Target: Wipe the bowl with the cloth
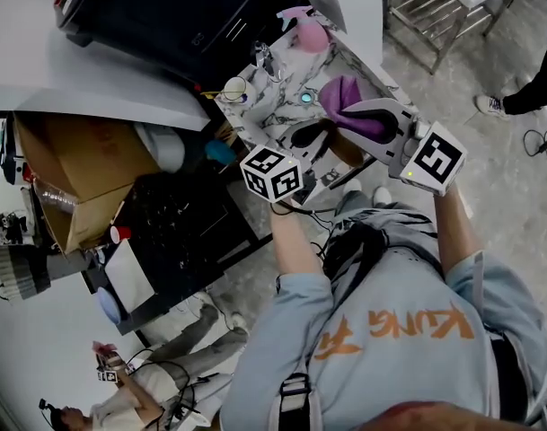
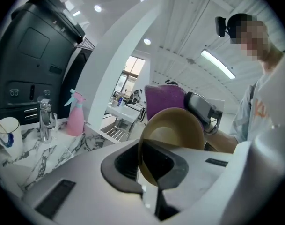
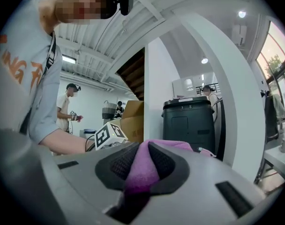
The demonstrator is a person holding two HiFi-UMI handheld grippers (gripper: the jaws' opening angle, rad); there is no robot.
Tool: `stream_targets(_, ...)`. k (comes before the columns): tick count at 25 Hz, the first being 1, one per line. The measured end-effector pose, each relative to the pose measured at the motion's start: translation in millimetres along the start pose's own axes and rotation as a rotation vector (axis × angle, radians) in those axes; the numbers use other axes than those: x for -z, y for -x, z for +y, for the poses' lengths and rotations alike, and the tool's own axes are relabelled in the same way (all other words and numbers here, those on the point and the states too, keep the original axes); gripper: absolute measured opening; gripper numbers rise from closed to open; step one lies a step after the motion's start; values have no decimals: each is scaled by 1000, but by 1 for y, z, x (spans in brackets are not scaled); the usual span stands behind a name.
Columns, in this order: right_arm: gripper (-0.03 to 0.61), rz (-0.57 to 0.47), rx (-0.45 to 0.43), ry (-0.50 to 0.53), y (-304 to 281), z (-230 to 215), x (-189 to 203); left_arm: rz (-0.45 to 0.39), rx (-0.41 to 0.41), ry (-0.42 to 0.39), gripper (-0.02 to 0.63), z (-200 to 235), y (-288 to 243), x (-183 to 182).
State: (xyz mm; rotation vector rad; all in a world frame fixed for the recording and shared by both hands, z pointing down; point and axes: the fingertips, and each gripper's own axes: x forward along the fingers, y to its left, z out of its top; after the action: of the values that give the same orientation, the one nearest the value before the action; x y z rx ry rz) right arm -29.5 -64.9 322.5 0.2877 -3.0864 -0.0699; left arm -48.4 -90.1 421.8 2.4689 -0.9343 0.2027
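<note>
My left gripper (image 2: pixel 147 159) is shut on the rim of a tan bowl (image 2: pixel 175 131), which it holds up on edge in the air. Behind the bowl is a purple cloth (image 2: pixel 164 100), and my right gripper (image 3: pixel 142 162) is shut on it, with a fold bunched between the pads. In the head view the left gripper (image 1: pixel 311 136) and right gripper (image 1: pixel 347 113) meet above the marble counter (image 1: pixel 271 115). The cloth (image 1: pixel 343 95) lies against the bowl (image 1: pixel 348 150), which is mostly hidden there. The left gripper's marker cube (image 3: pixel 109 134) shows in the right gripper view.
On the counter stand a faucet (image 2: pixel 45 120), a pink spray bottle (image 2: pixel 76 116) and a white mug (image 2: pixel 7 131). A black bin (image 1: pixel 179 16) and a cardboard box (image 1: pixel 75 173) stand at the left. Another person (image 1: pixel 134 393) is at the lower left, and a steel table (image 1: pixel 453 7) is at the upper right.
</note>
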Motion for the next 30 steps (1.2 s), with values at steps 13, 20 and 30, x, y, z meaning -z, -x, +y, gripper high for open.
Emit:
stream_targets(13, 74, 0, -160, -102, 9, 19, 5, 122, 250, -198, 28, -58, -11, 10)
stream_targets(20, 74, -70, -228, -195, 13, 22, 4, 69, 458, -209, 28, -96, 0, 6)
stream_targets(30, 72, -87, -204, -268, 12, 18, 22, -362, 610, -104, 28, -111, 38, -63)
